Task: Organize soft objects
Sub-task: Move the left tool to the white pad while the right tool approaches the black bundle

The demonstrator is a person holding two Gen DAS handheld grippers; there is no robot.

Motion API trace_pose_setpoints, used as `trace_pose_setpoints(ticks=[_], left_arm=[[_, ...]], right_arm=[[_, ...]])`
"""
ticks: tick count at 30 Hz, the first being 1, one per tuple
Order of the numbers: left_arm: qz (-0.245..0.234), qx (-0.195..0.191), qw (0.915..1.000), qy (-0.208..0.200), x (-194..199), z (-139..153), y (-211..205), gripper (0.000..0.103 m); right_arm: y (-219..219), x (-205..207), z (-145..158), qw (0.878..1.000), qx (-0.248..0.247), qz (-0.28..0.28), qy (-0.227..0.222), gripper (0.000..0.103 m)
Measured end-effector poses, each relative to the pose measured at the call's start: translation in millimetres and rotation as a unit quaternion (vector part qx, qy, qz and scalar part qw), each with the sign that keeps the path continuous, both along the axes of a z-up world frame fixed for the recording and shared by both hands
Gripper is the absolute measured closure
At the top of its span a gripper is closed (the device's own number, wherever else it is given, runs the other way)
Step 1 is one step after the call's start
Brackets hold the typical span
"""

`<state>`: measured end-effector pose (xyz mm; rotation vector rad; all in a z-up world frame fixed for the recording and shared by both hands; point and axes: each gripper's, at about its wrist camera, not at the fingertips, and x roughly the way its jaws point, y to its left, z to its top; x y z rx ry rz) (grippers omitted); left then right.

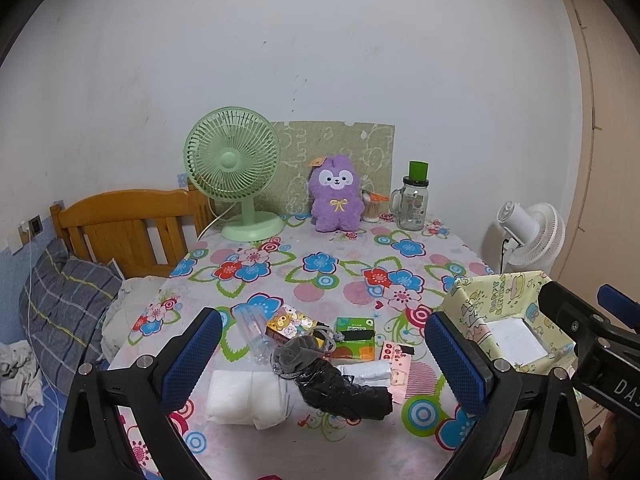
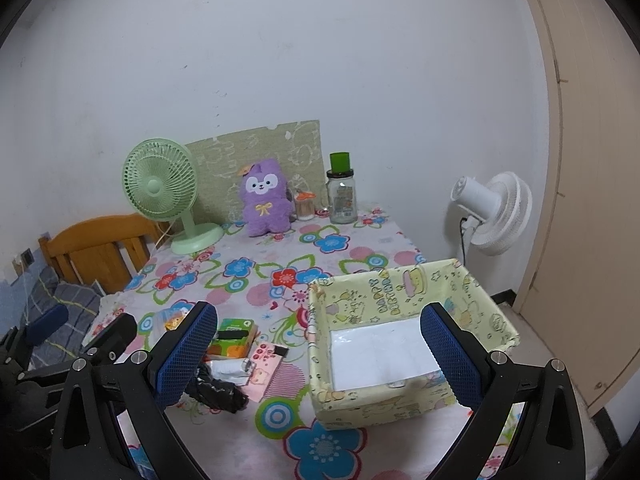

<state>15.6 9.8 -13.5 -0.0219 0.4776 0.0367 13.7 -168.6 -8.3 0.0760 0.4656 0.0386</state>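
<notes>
A pile of soft things lies at the table's near edge: a white padded pack (image 1: 246,400), a black plastic bag (image 1: 344,390), a grey cloth (image 1: 298,354), a green tissue pack (image 1: 354,338) and a pink comb card (image 1: 398,364). My left gripper (image 1: 324,354) is open and empty, held above the pile. The yellow cartoon box (image 2: 404,340) stands at the right, empty inside. My right gripper (image 2: 320,354) is open and empty, over the box's left wall. The pile also shows in the right wrist view (image 2: 228,376).
At the table's back stand a green desk fan (image 1: 236,176), a purple plush toy (image 1: 338,198) and a glass jar with a green lid (image 1: 414,200). A bed with a wooden headboard (image 1: 128,232) is at the left. A white floor fan (image 2: 496,212) stands at the right.
</notes>
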Motion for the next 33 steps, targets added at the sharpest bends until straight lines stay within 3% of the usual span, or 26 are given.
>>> trace_pose_setpoints(ticks=[16,33], left_arm=[[0.013,-0.023,0.9981,0.056,14.0,-43.9,33.2,0.005],[0.032,-0.003,0.9931,0.113,36.1,-88.8,66.6,0.007]], right_arm=[[42.9,18.4,-33.9,0.999,-0.006,0.030,0.021,0.001],[98.9,54.9,-82.0,0.992,-0.018,0.075,0.102,0.008]])
